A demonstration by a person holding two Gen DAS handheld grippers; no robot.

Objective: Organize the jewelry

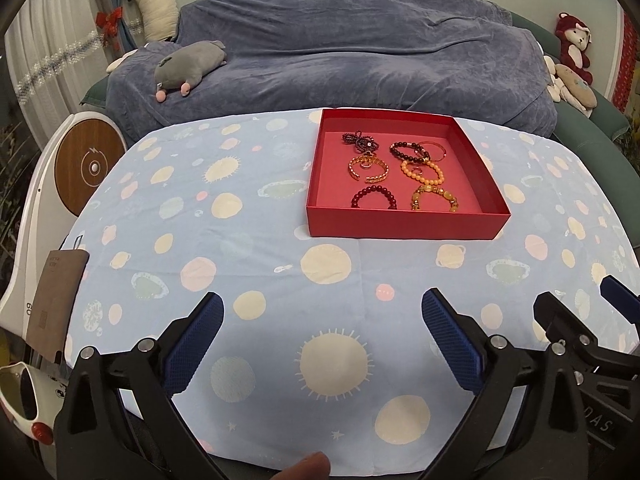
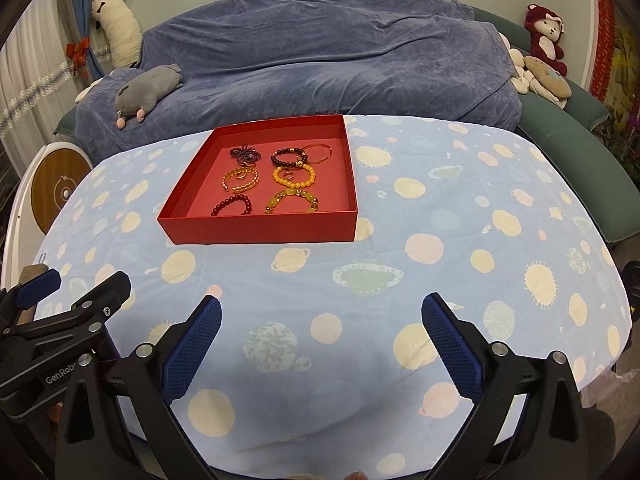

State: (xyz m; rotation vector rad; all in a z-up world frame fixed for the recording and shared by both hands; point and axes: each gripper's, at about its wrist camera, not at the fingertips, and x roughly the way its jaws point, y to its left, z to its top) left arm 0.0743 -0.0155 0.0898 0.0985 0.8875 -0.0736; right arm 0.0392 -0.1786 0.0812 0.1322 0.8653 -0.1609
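Bracelets lie inside red tray point(image 1: 404, 222); both hand-held grippers spread wide, empty.

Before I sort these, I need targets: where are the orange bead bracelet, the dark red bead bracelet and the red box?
orange bead bracelet point(image 1: 425, 173): left wrist view, its beads.
dark red bead bracelet point(image 1: 374, 197): left wrist view, its beads.
red box point(image 1: 404, 225): left wrist view, near wall.

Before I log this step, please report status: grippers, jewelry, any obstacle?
Left gripper open, empty. Right gripper open, empty. Bracelets in red box. Nothing between grippers and box.
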